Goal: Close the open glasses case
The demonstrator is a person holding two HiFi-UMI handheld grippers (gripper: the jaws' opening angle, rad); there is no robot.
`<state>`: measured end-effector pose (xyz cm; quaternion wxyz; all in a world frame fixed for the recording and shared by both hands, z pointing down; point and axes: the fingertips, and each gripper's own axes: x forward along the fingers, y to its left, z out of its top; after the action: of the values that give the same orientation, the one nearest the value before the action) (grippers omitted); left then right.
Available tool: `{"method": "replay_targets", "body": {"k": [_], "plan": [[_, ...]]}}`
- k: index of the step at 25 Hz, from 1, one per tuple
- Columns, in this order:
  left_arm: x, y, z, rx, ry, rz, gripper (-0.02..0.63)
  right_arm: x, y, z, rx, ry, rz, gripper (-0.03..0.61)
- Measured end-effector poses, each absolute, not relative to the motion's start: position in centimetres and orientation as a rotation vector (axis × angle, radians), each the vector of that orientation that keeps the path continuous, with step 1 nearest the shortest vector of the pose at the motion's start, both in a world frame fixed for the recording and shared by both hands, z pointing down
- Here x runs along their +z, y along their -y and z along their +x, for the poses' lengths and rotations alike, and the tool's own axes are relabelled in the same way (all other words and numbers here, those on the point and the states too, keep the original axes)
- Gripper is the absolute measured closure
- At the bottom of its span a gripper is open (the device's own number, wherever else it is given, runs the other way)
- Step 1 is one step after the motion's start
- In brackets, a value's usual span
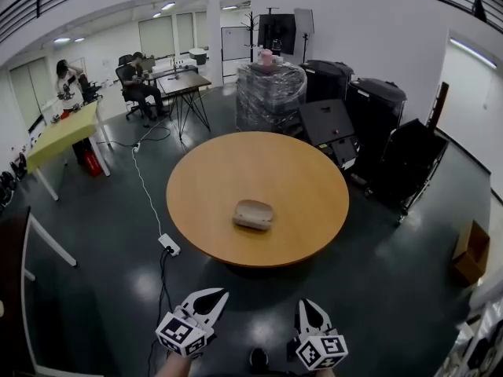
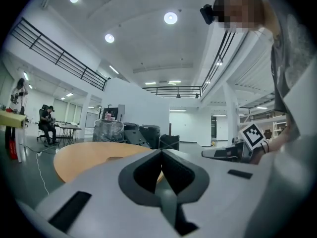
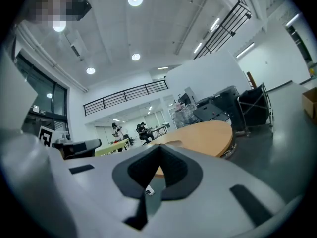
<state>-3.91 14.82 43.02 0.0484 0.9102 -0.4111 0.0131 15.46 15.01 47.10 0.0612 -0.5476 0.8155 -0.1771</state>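
Note:
A beige glasses case point(image 1: 253, 214) lies near the middle of the round wooden table point(image 1: 306, 171); from this distance I cannot tell how its lid stands. Both grippers hang low at the near edge of the head view, over the dark floor and well short of the table. My left gripper point(image 1: 220, 295) has its fingertips together with nothing between them. My right gripper point(image 1: 308, 305) is likewise shut and holds nothing. In the left gripper view the jaws point(image 2: 161, 151) meet at their tips, with the table point(image 2: 84, 155) beyond. The right gripper view shows its jaws point(image 3: 159, 146) touching before the table point(image 3: 208, 133).
A white power strip point(image 1: 169, 244) and its cable lie on the floor left of the table. Black equipment cases point(image 1: 369, 124) and a wrapped pallet point(image 1: 271, 93) stand behind it. A yellow table point(image 1: 63, 132) is at far left; a cardboard box point(image 1: 471, 251) at right.

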Motion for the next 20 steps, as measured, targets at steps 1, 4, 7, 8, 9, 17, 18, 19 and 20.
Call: {"method": "replay_targets", "body": {"k": [1,4,7,8,9,17,18,19,20], "plan": [[43.1,-14.0,-3.4,0.046,1.257,2.771,0.606,47.1,-14.0,16.2,-0.546,-2.459,-1.652,0.591],[43.3,-11.7,-2.2,0.052,1.272,2.751,0.606,47.2,-11.0,17.6,-0.576,-2.467,-1.626,0.591],[43.8,-9.9,-1.4,0.053,1.295,2.732,0.606,47.3,-8.7,18.6,-0.571,-2.492,-1.604,0.591],[43.8,-9.5,-1.2,0.053,1.306,2.731,0.606,47.3,-8.1,18.8,-0.570,-2.497,-1.595,0.591],[43.6,-9.0,-1.1,0.054,1.316,2.732,0.606,47.2,-7.5,18.9,-0.569,-2.503,-1.585,0.591],[44.2,-6.8,-1.8,0.086,1.349,2.694,0.606,48.1,-5.5,17.9,-0.599,-2.553,-1.536,0.591],[44.6,-6.4,-1.7,0.087,1.335,2.691,0.606,48.3,-5.3,18.0,-0.603,-2.549,-1.541,0.591],[44.9,-5.8,-1.4,0.088,1.317,2.691,0.606,48.5,-4.9,18.1,-0.606,-2.543,-1.551,0.591],[45.2,-5.1,-1.1,0.088,1.294,2.692,0.606,48.6,-4.4,18.4,-0.611,-2.534,-1.566,0.591]]}}
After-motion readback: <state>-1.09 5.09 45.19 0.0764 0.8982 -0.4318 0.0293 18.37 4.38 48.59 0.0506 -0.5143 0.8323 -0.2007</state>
